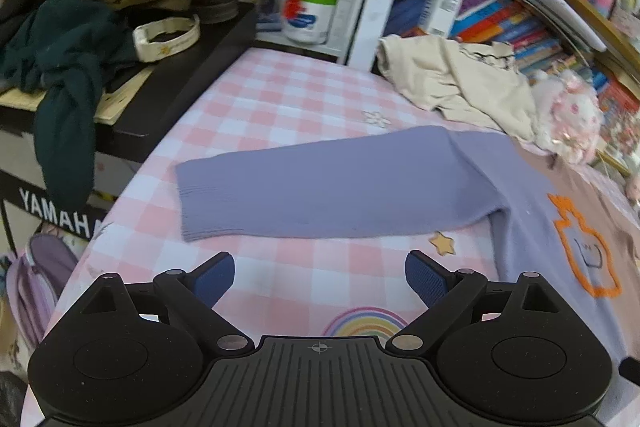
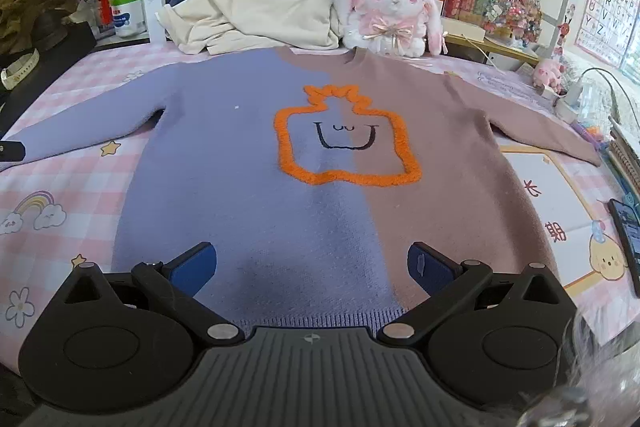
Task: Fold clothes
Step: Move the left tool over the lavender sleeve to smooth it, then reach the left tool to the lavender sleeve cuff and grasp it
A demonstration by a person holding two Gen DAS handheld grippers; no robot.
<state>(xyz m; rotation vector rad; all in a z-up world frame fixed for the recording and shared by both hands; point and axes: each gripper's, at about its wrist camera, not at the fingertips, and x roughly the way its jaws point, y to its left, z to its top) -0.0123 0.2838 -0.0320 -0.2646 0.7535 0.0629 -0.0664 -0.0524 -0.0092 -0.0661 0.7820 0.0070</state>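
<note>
- Sweater point(image 2: 260, 187), half lilac, half brown, orange outline motif at chest: flat, front up, mid-surface, hem at near edge, both sleeves spread toward left and right edges.
- Left claw point(image 1: 320, 277): fingers apart, empty, above checked cloth just short of lilac sleeve point(image 1: 312, 187).
- Right claw point(image 2: 312, 267): fingers apart, empty, over hem.
- Risk, judged: thick knit likely to bunch or drag if only top layer pinched; sleeve swing could catch cream garment point(image 2: 256, 15) or plush rabbit point(image 2: 384, 11) at far edge.
- Surface point(image 2: 60, 195): pink-and-white check cover, rainbow and star prints; phone point(image 2: 628, 243) at right edge.
- Room: crowded bookshelves behind; keyboard piled with clothes at left.
</note>
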